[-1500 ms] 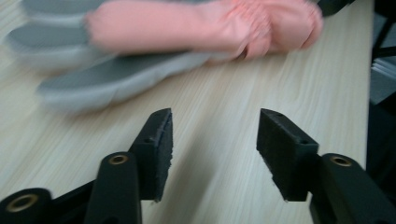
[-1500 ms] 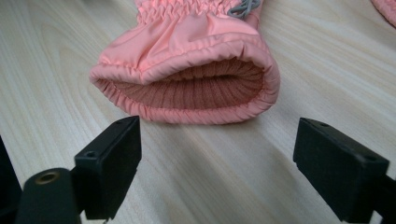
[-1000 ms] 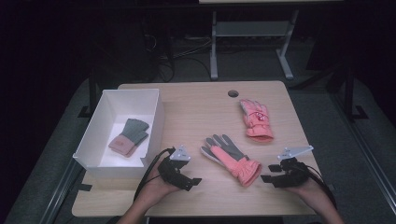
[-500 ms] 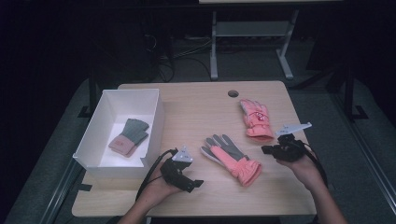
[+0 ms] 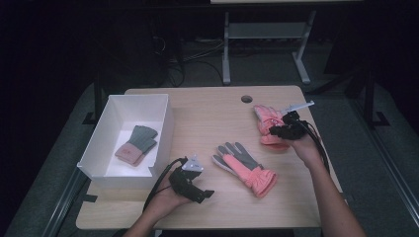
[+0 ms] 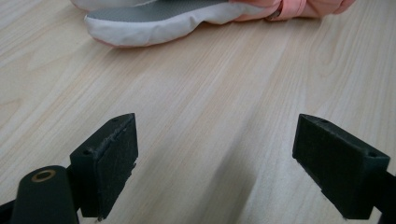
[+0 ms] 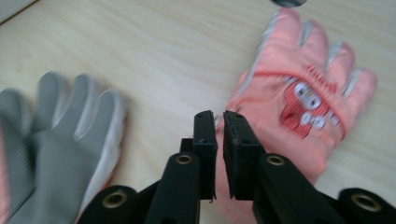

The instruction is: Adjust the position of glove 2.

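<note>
R claw (image 7: 219, 122): black blocky jaws nearly together w/ a thin slit, nothing between; they've just opened a hair. It hangs over the pink glove (image 7: 299, 98) at the far right of the desk (image 5: 207, 118). Glove is padded fabric, back up, grey strips along fingers, red patch w/ white ovals; writing too blurred to read. L claw (image 6: 215, 163) wide apart, empty, low over pale wood grain near the desk's front edge. Just beyond it lies the grey-palmed glove (image 5: 244, 165): ribbed grey palm, white edging, pink gathered cuff.
</note>
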